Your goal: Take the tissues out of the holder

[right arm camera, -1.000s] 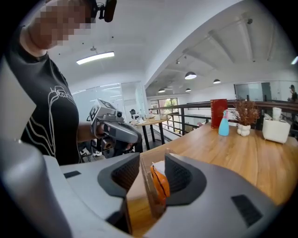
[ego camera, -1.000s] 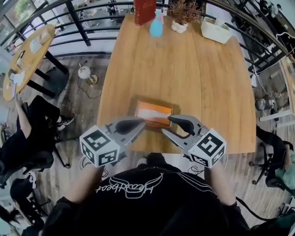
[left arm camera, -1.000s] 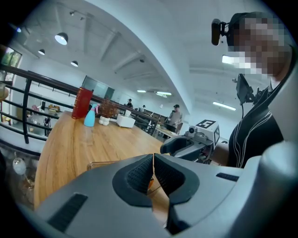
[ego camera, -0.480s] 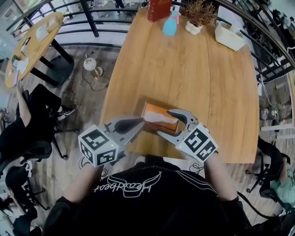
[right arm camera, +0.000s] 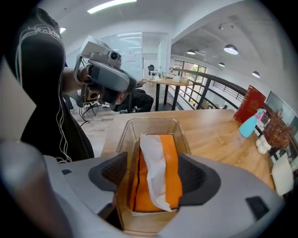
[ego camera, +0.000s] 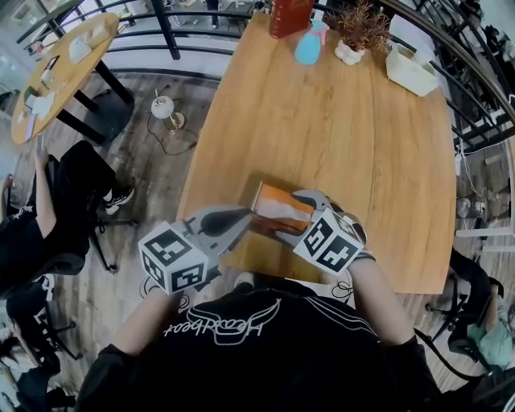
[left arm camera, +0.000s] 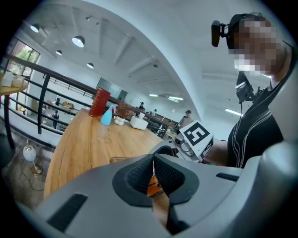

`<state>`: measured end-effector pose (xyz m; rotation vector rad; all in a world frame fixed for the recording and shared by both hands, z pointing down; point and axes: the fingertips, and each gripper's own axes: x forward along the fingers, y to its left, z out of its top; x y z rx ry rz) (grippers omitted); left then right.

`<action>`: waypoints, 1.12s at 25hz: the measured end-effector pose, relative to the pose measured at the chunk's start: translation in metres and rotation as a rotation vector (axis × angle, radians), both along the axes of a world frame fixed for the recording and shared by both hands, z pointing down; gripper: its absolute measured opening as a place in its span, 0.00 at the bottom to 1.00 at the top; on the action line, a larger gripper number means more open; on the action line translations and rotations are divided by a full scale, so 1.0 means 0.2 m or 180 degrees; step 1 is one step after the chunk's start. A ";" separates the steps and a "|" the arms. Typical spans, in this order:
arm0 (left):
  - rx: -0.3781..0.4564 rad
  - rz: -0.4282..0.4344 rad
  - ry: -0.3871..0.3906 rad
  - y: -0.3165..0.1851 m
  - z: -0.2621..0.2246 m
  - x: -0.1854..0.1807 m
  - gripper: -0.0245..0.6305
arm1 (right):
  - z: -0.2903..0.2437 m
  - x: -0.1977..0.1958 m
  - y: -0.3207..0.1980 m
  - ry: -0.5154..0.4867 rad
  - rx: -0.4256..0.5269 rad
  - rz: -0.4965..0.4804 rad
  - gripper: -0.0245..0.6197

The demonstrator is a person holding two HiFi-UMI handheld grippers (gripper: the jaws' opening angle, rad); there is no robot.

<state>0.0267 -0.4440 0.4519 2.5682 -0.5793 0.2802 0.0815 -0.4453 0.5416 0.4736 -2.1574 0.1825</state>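
Note:
A clear plastic holder (ego camera: 259, 195) lies near the wooden table's front edge, with an orange tissue pack (ego camera: 283, 211) inside. In the right gripper view the holder (right arm camera: 151, 124) runs away from me, and a white tissue (right arm camera: 152, 162) sticks out of the orange pack (right arm camera: 171, 186). My right gripper (ego camera: 294, 217) is over the holder's near right end; its jaws are opening and straddle the holder's walls (right arm camera: 156, 176) without squeezing them. My left gripper (ego camera: 244, 217) hovers at the holder's left end, shut on nothing, with its pads (left arm camera: 164, 175) together.
At the table's far end stand a red box (ego camera: 291, 14), a blue spray bottle (ego camera: 308, 47), a small plant (ego camera: 358, 28) and a white box (ego camera: 412, 68). A round table (ego camera: 56, 72) and a seated person (ego camera: 48, 209) are beyond the railing on the left.
My right gripper swung left from beside the holder onto its right end and its jaws spread wide round it. The left gripper kept its place, still shut.

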 end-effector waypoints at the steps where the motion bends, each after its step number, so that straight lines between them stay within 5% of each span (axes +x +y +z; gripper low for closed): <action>1: -0.0004 0.0002 0.0007 0.00 0.00 0.00 0.06 | 0.02 0.00 0.00 0.0063 -0.0019 -0.0002 0.52; 16: -0.0035 -0.0068 0.0110 -0.02 0.03 -0.07 0.06 | 0.22 -0.02 -0.05 0.0715 -0.0108 -0.0038 0.52; 28: -0.0073 -0.0129 0.0127 0.01 0.04 -0.13 0.06 | 0.27 -0.02 -0.07 0.0779 -0.0158 0.0096 0.52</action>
